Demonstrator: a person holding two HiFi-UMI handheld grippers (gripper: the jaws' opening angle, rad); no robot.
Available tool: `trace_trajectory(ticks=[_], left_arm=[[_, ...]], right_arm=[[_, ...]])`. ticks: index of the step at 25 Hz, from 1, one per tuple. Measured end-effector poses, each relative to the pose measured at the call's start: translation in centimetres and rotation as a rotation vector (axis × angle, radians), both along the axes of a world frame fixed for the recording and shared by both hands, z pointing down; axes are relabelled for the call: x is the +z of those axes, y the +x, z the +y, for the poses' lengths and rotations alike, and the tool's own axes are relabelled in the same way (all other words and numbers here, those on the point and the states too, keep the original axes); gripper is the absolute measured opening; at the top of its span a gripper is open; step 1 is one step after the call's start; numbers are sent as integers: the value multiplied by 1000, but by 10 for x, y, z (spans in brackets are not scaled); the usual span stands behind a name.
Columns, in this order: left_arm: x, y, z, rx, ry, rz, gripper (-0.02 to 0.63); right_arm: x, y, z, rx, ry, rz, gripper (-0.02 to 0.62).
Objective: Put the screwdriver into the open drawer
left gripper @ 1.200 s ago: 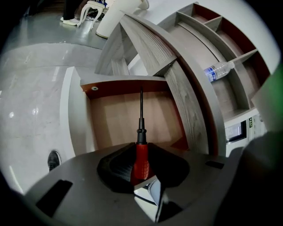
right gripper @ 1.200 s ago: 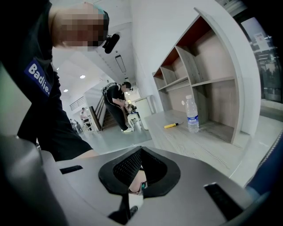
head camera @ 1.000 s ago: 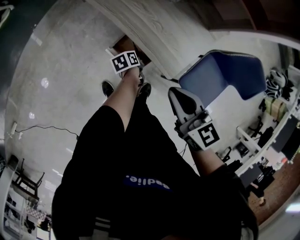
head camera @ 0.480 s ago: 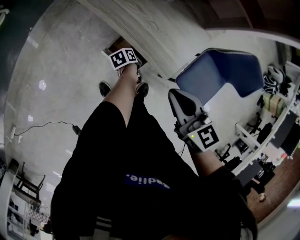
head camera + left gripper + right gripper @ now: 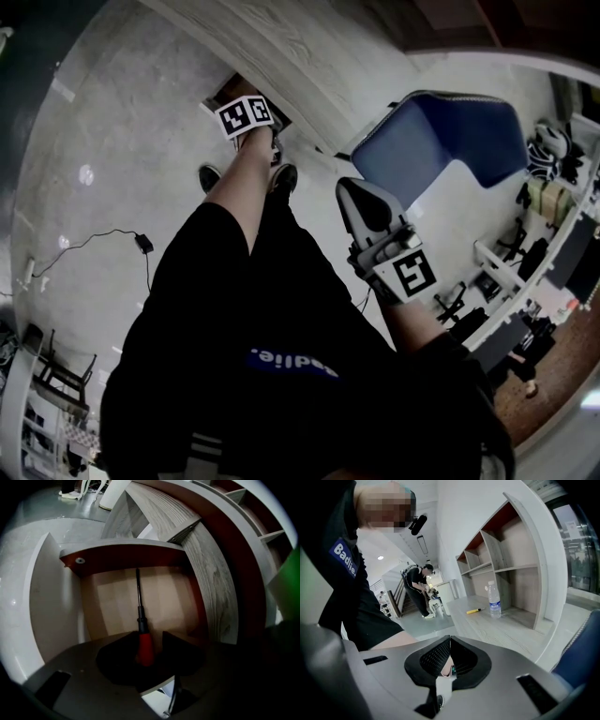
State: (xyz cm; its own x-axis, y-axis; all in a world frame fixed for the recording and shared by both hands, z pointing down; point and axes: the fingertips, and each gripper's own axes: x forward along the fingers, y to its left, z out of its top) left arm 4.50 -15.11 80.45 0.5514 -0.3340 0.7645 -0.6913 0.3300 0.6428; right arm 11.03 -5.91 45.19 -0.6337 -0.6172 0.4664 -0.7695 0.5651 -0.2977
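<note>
The screwdriver (image 5: pixel 142 639) has a red handle and a black shaft that points into the open drawer (image 5: pixel 173 597). Its handle lies between the jaws of my left gripper (image 5: pixel 145 634), which have just been opening. They now stand apart, with a gap beside the handle. In the head view the left gripper's marker cube (image 5: pixel 246 117) hangs over the drawer (image 5: pixel 234 90) at the foot of the cabinet. My right gripper (image 5: pixel 449 641) is shut with nothing in it, held off to the right (image 5: pixel 356 187) by the chair.
A wood-grain cabinet front (image 5: pixel 213 588) rises to the right of the drawer. A blue chair (image 5: pixel 441 150) stands close to the right gripper. A cable (image 5: pixel 103 246) trails on the floor at left. A shelf unit holds a water bottle (image 5: pixel 494 600).
In the head view the left marker cube sits slightly further left than a second ago. The right gripper has kept still.
</note>
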Motion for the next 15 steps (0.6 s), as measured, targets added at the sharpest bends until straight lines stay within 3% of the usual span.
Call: trace_trajectory(ticks=[15], left_arm=[[-26,-10,6,52,74,-39,169]], right_arm=[[-13,-6,-2,-5,25,-74,29]])
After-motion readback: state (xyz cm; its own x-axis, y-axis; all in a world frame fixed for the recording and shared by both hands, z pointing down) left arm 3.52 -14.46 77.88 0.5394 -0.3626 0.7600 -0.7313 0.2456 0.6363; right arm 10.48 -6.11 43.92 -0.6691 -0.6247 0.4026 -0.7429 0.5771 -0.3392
